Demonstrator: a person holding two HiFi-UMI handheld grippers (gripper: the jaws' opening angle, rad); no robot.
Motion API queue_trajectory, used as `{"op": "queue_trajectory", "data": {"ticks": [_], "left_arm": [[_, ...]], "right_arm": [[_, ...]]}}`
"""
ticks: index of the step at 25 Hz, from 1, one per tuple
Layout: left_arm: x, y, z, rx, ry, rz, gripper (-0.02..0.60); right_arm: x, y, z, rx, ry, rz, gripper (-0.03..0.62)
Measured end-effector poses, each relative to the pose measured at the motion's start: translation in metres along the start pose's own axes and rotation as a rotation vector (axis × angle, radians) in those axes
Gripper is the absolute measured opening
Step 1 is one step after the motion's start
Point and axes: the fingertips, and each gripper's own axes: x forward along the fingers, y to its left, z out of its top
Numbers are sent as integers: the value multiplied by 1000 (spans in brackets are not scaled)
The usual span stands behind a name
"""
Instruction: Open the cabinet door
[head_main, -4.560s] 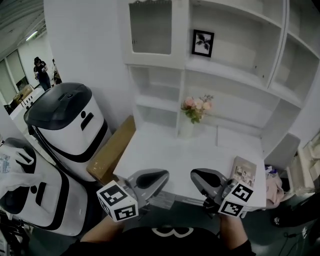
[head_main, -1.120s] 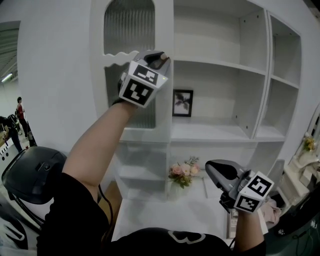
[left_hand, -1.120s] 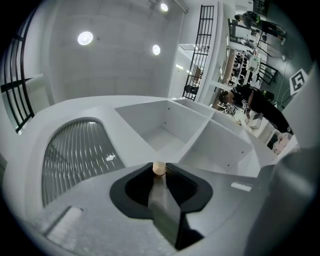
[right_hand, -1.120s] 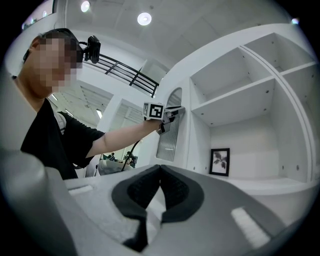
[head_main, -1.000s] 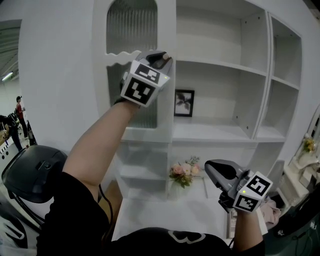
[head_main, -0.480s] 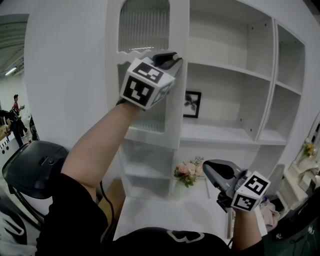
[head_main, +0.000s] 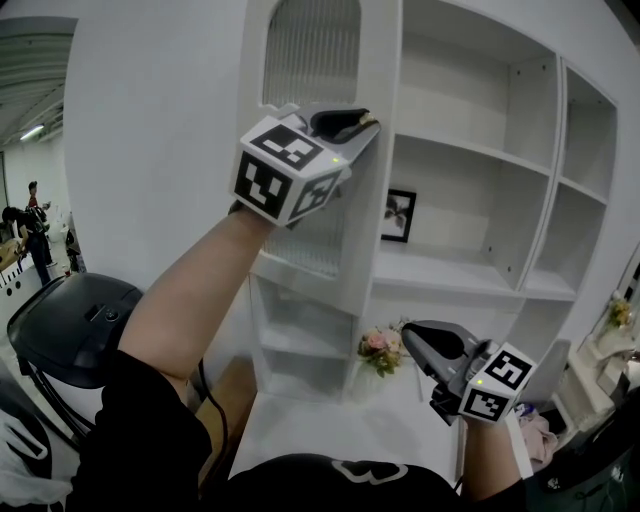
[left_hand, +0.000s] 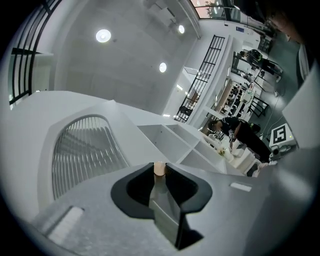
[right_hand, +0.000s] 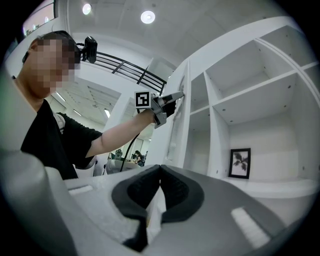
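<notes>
Cabinet door (head_main: 325, 245): a white-framed hinged panel with an arched pane of ribbed glass. It closes the top-left bay of a tall white shelf unit (head_main: 470, 150). In the head view it fills 12 o'clock, and its free edge stands off the unit, so it looks partly open.

Handhold: a small round tan knob (left_hand: 159, 169) on the door's 3 o'clock stile, the edge away from the hinges. This is the sensible place to grip, since it gives the longest lever.

Left gripper (head_main: 352, 122): held high on an outstretched arm, with its jaws clamped on the knob, which shows right at their tips.

Door relative to left gripper: the knob sits dead ahead, at 12 o'clock of the jaws. In the left gripper view the ribbed pane spreads away at 9 to 10 o'clock.

Right gripper (head_main: 410, 338): low at 5 o'clock in the head view, jaws together with nothing between them.

Door relative to right gripper: well apart, up at 11 o'clock in the head view. In the right gripper view its edge rises at 12 o'clock above the jaws.

Handling: the door is probably light and stiff and swings freely on its hinges, so the pull should follow the door's arc and not run in a straight line. The knob is small and smooth, and the grip could slip if the pull goes off square. The glass is fragile, so avoid jerks and slams.
</notes>
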Motion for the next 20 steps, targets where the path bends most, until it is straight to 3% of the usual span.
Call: {"op": "queue_trajectory", "data": {"ticks": [9, 20], "left_arm": [[-43, 1, 24, -44, -59, -34, 75], [-116, 19, 49, -161, -157, -114, 77]], "right_arm": [[9, 9, 9, -1, -25, 15, 2], [40, 38, -11, 18, -9, 131, 2]]}}
